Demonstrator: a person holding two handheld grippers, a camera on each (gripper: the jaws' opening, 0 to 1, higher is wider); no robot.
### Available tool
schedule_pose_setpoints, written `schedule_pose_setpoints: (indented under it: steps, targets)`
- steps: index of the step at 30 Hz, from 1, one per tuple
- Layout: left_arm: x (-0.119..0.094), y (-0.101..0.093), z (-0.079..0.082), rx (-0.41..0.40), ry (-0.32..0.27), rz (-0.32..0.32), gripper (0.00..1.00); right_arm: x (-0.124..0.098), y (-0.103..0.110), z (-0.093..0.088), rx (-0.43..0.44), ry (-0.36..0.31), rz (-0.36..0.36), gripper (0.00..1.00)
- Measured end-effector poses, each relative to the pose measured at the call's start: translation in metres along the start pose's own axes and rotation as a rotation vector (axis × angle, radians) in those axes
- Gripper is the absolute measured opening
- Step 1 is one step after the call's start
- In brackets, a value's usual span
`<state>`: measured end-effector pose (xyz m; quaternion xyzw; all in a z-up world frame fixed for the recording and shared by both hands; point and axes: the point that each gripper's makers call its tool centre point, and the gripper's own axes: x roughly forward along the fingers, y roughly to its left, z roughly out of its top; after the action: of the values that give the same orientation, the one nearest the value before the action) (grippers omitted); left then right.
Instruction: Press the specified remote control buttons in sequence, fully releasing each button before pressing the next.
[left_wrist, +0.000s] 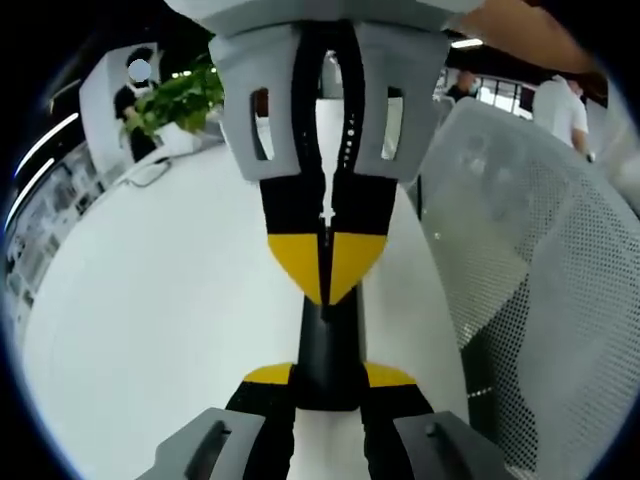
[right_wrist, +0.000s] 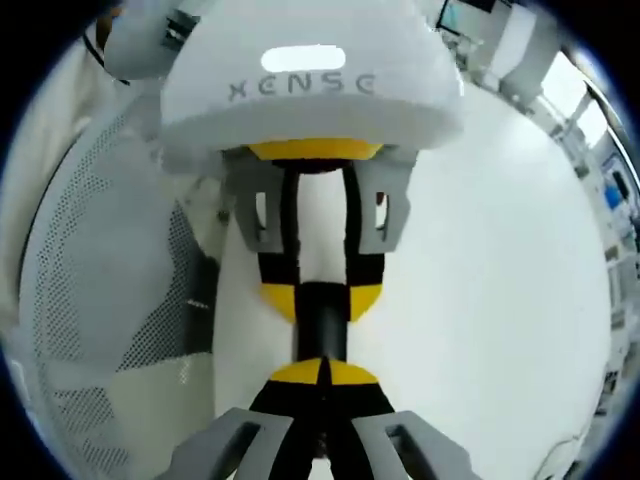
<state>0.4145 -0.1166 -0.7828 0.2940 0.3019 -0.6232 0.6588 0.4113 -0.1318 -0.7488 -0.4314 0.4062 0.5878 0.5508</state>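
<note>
A slim black remote control (left_wrist: 325, 345) stands between my left gripper's (left_wrist: 328, 375) yellow-tipped jaws, which are shut on its sides above the white table (left_wrist: 150, 330). My right gripper (left_wrist: 326, 270) comes in from the top of the left gripper view, its jaws shut together and its yellow tips pointing down at the remote's upper end, touching it or nearly so. In the right gripper view my right gripper (right_wrist: 322, 372) is shut just below the remote (right_wrist: 322, 325), and the left gripper (right_wrist: 322, 300) clamps the remote from the far side. The buttons are hidden.
A white mesh chair back (left_wrist: 540, 280) stands close beside the table, also seen as the chair (right_wrist: 110, 300). A green plant (left_wrist: 180, 100) sits at the table's far end. People (left_wrist: 560, 105) stand in the background.
</note>
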Motion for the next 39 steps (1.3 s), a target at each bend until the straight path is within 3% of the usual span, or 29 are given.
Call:
schedule_pose_setpoints:
  steps: [5, 13, 17, 20, 27, 39]
  targets:
    - [0.000, 0.000, 0.000, 0.003, 0.006, -0.003, 0.23, -0.011, 0.003, 0.008, -0.014, -0.011, -0.013, 0.00]
    - [0.001, 0.000, 0.000, 0.003, 0.010, -0.006, 0.24, -0.020, 0.004, 0.014, -0.030, -0.031, -0.024, 0.08]
    - [0.001, 0.000, 0.000, 0.004, 0.011, -0.007, 0.24, -0.023, 0.006, 0.017, -0.031, -0.038, -0.021, 0.19]
    - [0.001, 0.000, 0.001, 0.004, 0.012, -0.007, 0.24, -0.025, 0.007, 0.020, -0.044, -0.043, -0.024, 0.17]
    - [0.001, 0.000, 0.000, 0.008, 0.012, -0.011, 0.24, -0.028, 0.008, 0.021, -0.044, -0.049, -0.027, 0.29]
    - [0.001, -0.001, 0.001, 0.009, 0.015, -0.011, 0.24, -0.033, 0.009, 0.015, -0.040, -0.049, -0.025, 0.33]
